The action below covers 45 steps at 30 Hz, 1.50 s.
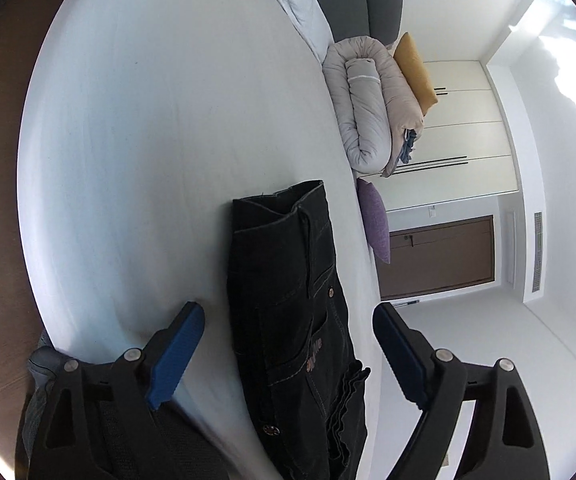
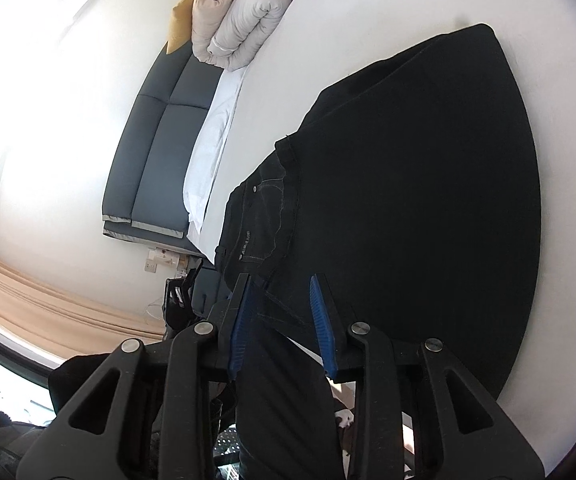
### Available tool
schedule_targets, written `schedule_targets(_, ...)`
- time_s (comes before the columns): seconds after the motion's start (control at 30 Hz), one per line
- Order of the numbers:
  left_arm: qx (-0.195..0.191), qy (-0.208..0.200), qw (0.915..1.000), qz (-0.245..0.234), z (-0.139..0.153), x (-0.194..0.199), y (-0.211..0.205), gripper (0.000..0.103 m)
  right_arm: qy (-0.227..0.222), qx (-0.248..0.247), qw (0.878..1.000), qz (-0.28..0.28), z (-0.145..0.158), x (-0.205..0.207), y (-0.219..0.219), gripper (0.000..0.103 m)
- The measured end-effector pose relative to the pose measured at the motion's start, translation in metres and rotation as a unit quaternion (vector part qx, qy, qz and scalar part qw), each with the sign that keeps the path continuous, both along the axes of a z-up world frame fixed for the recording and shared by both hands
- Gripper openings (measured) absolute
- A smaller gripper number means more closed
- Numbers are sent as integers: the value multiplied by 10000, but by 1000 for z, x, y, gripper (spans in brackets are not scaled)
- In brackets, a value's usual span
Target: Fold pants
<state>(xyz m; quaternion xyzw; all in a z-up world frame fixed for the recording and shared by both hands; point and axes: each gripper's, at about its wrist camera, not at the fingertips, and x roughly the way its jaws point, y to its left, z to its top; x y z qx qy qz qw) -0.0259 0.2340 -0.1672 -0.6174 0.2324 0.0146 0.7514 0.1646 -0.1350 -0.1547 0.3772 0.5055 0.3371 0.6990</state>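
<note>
Pants (image 1: 288, 300) of black denim are lying on the white bed (image 1: 148, 140), close to its edge, with a copper rivet and stitched pocket showing in the left wrist view. In the right wrist view the same pants (image 2: 408, 200) are spreading out as a broad dark sheet across the mattress, the waistband end reaching toward the camera and draping over the bed's edge.

The left gripper (image 1: 288, 320) is hovering with its blue-padded fingers (image 1: 176, 356) spread wide, one on each side of the fabric and not touching it; nothing is sitting between the pads.

The right gripper (image 2: 280, 300) is standing with its jaws about half apart, and a fold of the black cloth is passing between the blue pads (image 2: 322, 320). Whether the pads are actually pinching that cloth is hard to judge, since the dark fabric is blending into the black fingers.

At the head of the bed a rolled grey duvet (image 1: 364, 112) is resting beside a yellow pillow (image 1: 414, 72) and a purple cushion (image 1: 374, 220), with a dark grey headboard (image 2: 160, 140) behind them.

A brown door (image 1: 440, 256) is showing in the far white wall, and beige curtains (image 2: 40, 296) are hanging at the left of the right wrist view.
</note>
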Motion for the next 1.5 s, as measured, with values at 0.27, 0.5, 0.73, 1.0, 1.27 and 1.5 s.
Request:
schedule_targets(0.27, -180, -259, 9995, -4, 7, 13, 5, 80, -10, 128, 9999, -95, -2, 5, -6, 28)
schedule_targets(0.5, -298, -161, 9988, -344, -5, 38, -4, 79, -26, 29, 10000, -13, 3, 9, -6, 28)
schedule_targets(0.73, -230, 127, 9989, -382, -14, 45, -2, 21, 133, -517, 9985, 145, 4, 40, 24, 28)
schedule_targets(1.0, 982, 240, 9934, -549, 22, 48, -16, 16, 49, -954, 9909, 947, 7, 90, 115, 26)
schedule_targets(1.27, 1809, 83, 9807, -740, 53, 50, -32, 14, 776, -1293, 9850, 841, -51, 121, 147, 0)
schedule_targets(1.5, 2621, -243, 9589, -1057, 93, 58, -64, 14, 521, -1187, 9896, 628, -61, 113, 141, 0)
